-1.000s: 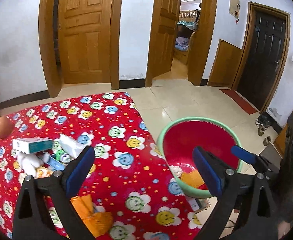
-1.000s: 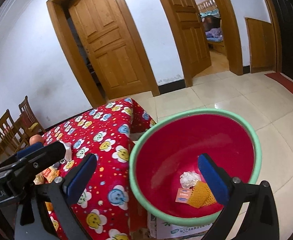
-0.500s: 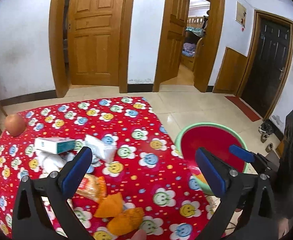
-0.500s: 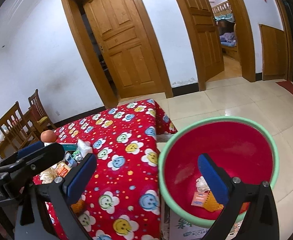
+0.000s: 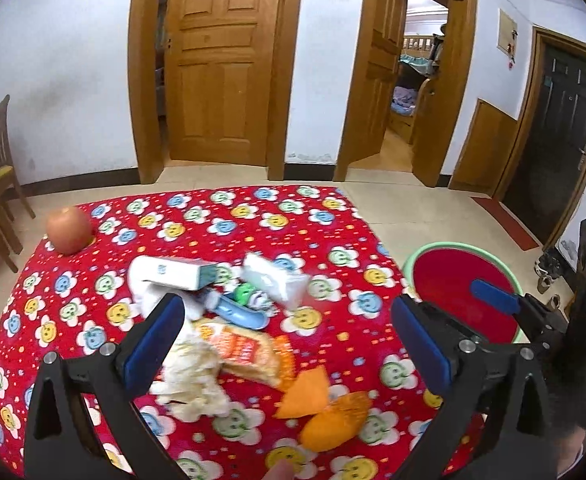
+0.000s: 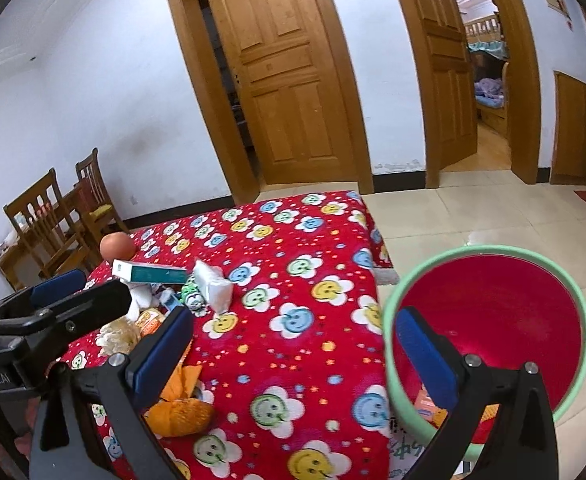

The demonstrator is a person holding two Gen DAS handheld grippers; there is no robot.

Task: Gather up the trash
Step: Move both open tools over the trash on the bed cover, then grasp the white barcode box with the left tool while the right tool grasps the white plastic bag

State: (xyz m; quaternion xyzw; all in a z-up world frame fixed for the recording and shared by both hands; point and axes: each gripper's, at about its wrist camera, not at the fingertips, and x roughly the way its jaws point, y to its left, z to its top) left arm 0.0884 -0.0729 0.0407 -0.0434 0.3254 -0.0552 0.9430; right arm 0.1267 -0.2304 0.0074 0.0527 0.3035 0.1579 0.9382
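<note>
Trash lies heaped on the near left of the red smiley surface: crumpled tissue, orange peel, wrappers, a box. Red basin sits right. Both hand-held grippers, left and right, gape wide, empty.

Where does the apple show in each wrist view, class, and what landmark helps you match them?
Left wrist: apple at far left, on the table's back corner.
Right wrist: apple at left of centre, behind the white box.
Shared landmark: the white box.
</note>
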